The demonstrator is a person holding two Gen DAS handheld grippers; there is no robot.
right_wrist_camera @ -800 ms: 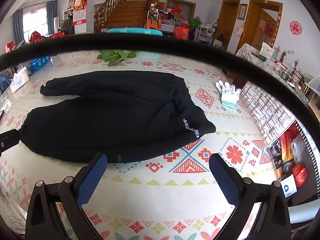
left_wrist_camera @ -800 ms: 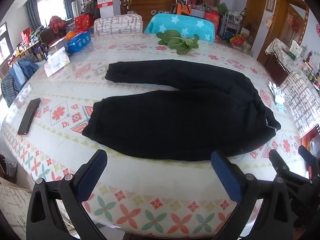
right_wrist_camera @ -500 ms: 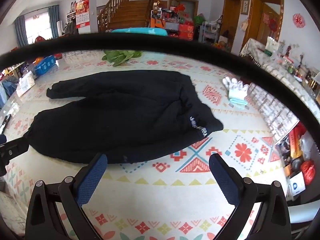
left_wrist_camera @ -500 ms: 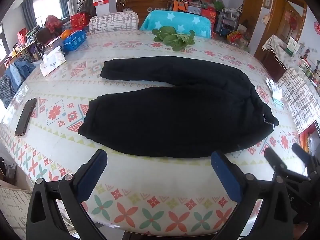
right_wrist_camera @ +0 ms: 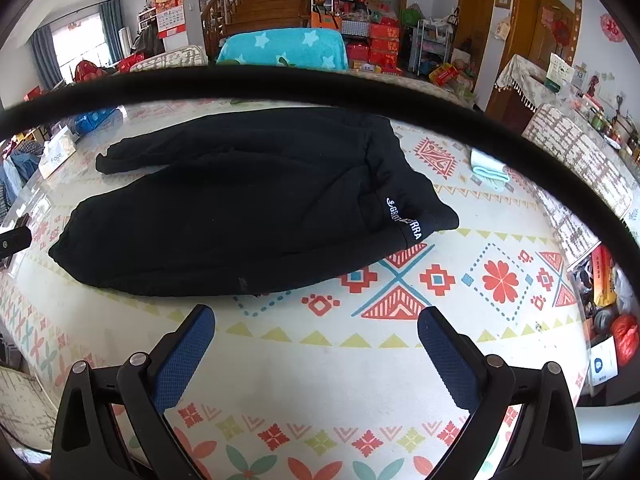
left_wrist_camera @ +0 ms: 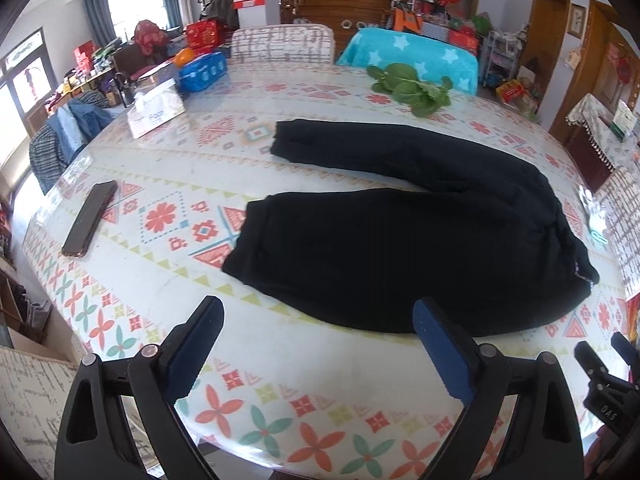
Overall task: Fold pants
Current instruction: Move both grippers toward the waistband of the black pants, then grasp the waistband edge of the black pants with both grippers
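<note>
Black pants (left_wrist_camera: 400,240) lie flat on the patterned table, both legs pointing left, the waistband with white lettering at the right. The right wrist view shows the same pants (right_wrist_camera: 240,216) with the waistband (right_wrist_camera: 404,220) near the middle. My left gripper (left_wrist_camera: 316,344) is open and empty, held above the table's near edge, just short of the near leg. My right gripper (right_wrist_camera: 316,344) is open and empty, over bare tablecloth in front of the waistband. Part of the right gripper shows at the lower right of the left wrist view (left_wrist_camera: 600,380).
A phone (left_wrist_camera: 90,218) lies at the table's left. A tissue box (left_wrist_camera: 156,110), a blue pack (left_wrist_camera: 200,72) and leafy greens (left_wrist_camera: 412,90) sit at the far side. Gloves (right_wrist_camera: 488,168) lie right of the pants. A dark cable (right_wrist_camera: 320,84) arcs across the right wrist view. Chairs stand behind the table.
Both grippers have shifted: the left view has swung left, so the pants sit further right in it; the right gripper has come closer to the waistband. Both stay open.
</note>
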